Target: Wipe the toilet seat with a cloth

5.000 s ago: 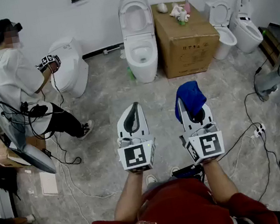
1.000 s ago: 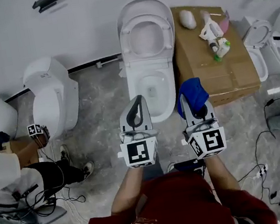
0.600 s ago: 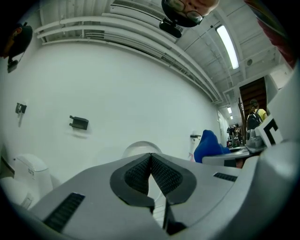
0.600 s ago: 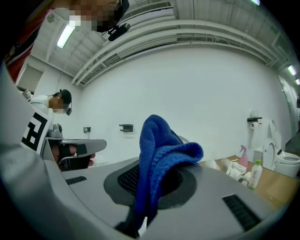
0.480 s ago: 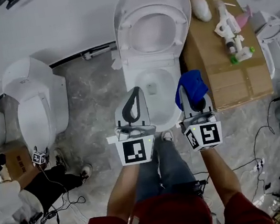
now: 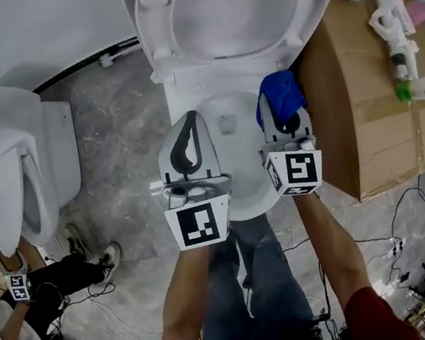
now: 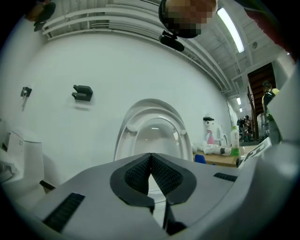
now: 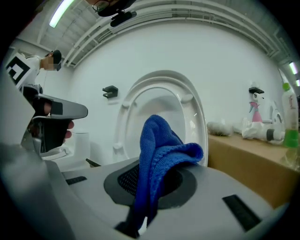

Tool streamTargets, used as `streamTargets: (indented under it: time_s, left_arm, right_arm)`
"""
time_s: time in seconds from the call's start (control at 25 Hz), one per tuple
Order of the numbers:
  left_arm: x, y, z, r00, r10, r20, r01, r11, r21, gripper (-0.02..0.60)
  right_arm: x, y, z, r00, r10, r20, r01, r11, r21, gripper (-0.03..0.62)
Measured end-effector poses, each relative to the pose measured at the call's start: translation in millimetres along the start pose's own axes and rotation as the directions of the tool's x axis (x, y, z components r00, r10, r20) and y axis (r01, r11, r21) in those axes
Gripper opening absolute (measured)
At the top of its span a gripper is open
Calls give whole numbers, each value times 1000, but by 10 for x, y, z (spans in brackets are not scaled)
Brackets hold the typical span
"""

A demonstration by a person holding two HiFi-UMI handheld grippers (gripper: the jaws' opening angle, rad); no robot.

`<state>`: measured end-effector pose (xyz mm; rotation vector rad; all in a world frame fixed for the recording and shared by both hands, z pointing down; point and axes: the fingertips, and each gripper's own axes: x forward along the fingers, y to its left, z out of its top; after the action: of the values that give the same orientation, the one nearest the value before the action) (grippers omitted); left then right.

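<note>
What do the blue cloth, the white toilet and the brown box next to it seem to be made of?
Blue cloth: soft knitted or terry fabric, matte; its looped weave shows. White toilet: probably glazed ceramic, glossy with reflections; the raised seat may be plastic. Brown box: likely cardboard, matte, by its colour and folded edges.

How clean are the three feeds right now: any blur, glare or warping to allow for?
Head view: evenly lit, crisp, the raised toilet seat cropped at the top. Left gripper view: heavy fisheye, dark corners, bright ceiling strip light, left tool soft up close. Right gripper view: same fisheye, blue cloth fairly sharp.
</note>
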<state>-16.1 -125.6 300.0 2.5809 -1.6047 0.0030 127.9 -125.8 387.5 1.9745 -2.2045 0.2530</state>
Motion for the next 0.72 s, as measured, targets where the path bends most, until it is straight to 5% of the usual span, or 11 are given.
streamTargets:
  time_s: [0.36, 0.72]
  left_arm:
    - [528, 29, -903, 1000, -29, 0, 29, 1000, -2, 15]
    - [584, 290, -1207, 999, -3, -33, 2, 1000, -4, 16]
  right_arm:
    - [976, -225, -974, 999, -32, -27, 30, 995, -96, 60]
    - [1486, -24, -1313, 997, -51, -63, 50, 999, -17, 60]
